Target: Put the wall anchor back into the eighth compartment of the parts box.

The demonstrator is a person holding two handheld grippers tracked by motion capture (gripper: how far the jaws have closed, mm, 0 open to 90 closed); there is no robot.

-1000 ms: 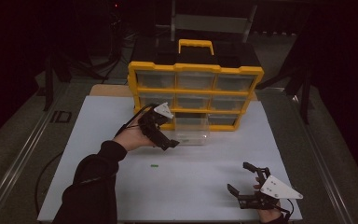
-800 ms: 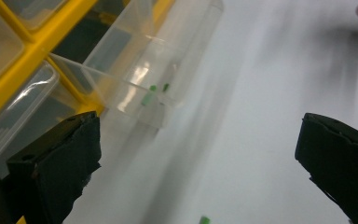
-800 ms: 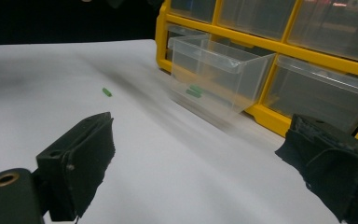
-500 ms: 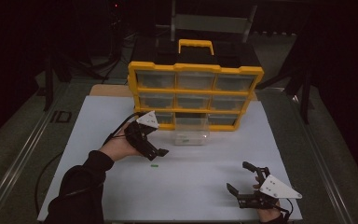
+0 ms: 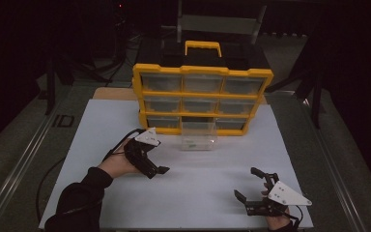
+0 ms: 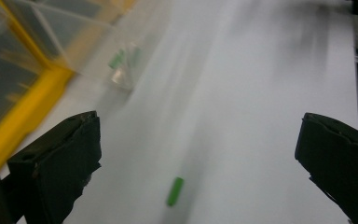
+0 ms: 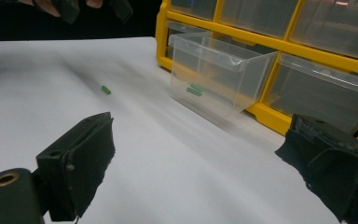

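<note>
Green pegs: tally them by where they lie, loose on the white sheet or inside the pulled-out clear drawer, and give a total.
Loose on the white sheet: 1 green peg
Inside the clear drawer: 2 green pegs
Total: 3

Two pale letters, "ID", are painted on the dark grey floor strip [image 5: 63,121] left of the white tabletop [image 5: 101,125] in the high view; they are dim but legible. The yellow plastic organiser cabinet with clear drawers [image 5: 203,99] carries no label or brand that can be read in any view.
</note>
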